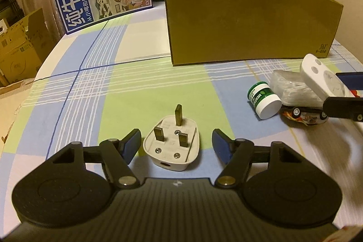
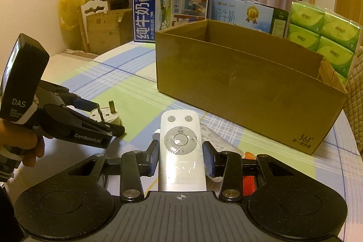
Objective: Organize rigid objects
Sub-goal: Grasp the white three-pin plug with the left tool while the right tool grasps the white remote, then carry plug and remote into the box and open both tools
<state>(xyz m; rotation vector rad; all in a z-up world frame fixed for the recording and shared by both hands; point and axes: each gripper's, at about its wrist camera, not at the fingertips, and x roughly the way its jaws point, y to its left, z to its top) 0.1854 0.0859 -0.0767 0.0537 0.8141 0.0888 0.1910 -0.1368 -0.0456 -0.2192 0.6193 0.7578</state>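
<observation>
Closing In On The Plug While The Remote Waited For The Box

Hovering low over the checked surface (image 1: 109,92), the left gripper (image 1: 176,144) had the white three-pin plug (image 1: 173,145) squarely between its blue pads (image 1: 131,146), pins up, the long pin pointing away toward the far side. The jaws stood apart, a sliver of cloth showing on each side of the plug, so nothing was gripped yet. The plug's length ran straight along the gripper's own line, which looked like a clean line-up for a squeeze across its narrow width.

Over on the right, the right gripper (image 2: 180,157) was clamped on the white remote control (image 2: 180,146), its long axis pointing forward at the cardboard box (image 2: 249,92). That box sat just beyond, open at the top, nearer to the right hand than to the left. A green-and-white jar (image 1: 264,101) lay on its side near the remote, with a clear plastic packet (image 1: 290,87) and a toy car (image 1: 304,116) beside it, all waiting on the right.
</observation>
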